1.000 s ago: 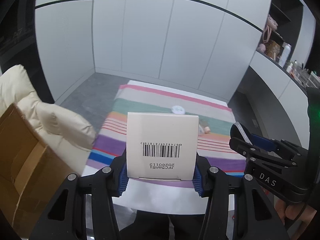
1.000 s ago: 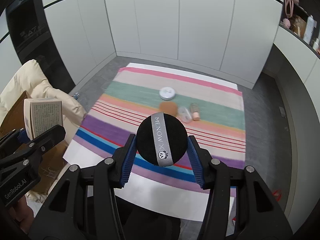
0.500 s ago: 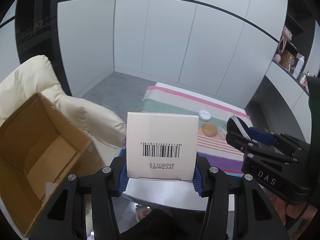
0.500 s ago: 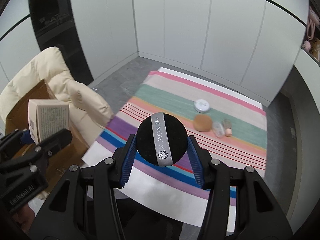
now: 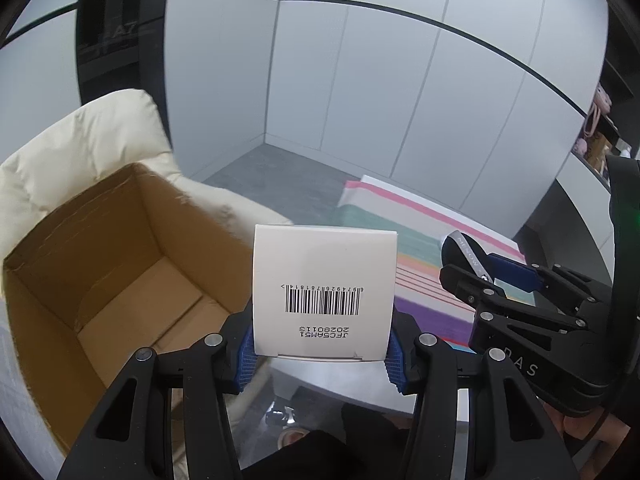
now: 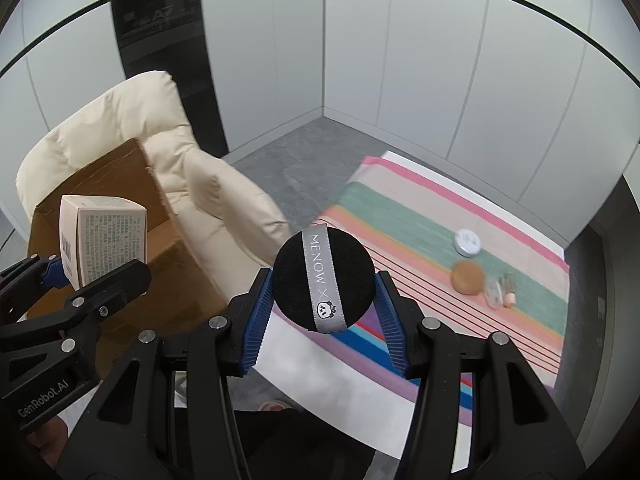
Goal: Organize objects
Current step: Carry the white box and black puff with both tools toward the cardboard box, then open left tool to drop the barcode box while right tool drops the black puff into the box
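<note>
My left gripper is shut on a white carton with a barcode, held in the air beside an open cardboard box. The carton also shows in the right wrist view, in front of the box. My right gripper is shut on a round black powder puff with a grey MENOW ribbon, held above the near edge of the striped cloth. The puff shows edge-on in the left wrist view.
The box rests on a cream padded chair. On the cloth lie a white round tin, a tan sponge, a clear small case and a small brush. Grey floor and white cabinet walls are behind.
Both grippers have swung left with their loads. The cardboard box and chair now fill the left of both views, and the cloth has slid to the right.
</note>
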Motion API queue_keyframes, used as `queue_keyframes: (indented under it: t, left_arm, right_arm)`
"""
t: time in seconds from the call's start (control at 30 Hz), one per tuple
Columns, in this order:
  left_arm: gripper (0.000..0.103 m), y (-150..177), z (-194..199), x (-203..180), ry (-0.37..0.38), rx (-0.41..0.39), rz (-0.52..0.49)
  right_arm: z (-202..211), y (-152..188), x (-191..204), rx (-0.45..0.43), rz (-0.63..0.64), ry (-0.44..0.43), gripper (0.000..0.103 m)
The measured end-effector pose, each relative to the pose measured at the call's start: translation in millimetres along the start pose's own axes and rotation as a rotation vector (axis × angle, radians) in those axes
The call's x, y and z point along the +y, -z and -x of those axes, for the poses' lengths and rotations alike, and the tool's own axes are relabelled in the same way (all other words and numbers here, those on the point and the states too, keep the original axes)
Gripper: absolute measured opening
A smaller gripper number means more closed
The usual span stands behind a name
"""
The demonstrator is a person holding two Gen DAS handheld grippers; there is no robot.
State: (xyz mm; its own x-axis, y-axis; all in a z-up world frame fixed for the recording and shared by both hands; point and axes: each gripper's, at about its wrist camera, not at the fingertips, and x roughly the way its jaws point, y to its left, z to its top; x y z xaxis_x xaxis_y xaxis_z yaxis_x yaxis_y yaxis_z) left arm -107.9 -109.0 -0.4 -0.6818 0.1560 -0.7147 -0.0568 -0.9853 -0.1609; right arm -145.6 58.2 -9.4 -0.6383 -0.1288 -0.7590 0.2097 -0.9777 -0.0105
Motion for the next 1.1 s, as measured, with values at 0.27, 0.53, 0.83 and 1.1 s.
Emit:
queue_keyframes:
  t: [0.27,0.53,0.83,1.1]
  left_arm:
    - [0.052,2,7,39,-0.047,0.004,0.062]
    - [0.052,14,19,72,-0.109,0.008,0.106]
    - [0.052,22,28,115,-0.169,0.014,0.167]
    - [0.054,31,40,147,-0.230,0.016,0.209]
  right_arm:
    - [-5,-7,38,0.001,0.051,-0.035,0.053]
    - [-9,-13,75,-0.003,0.089,-0.086,0.053]
    - [-14,-16,115,0.011,0.109,-0.163,0.053]
    - [-14,-15,155,0.005,0.186,-0.189,0.053]
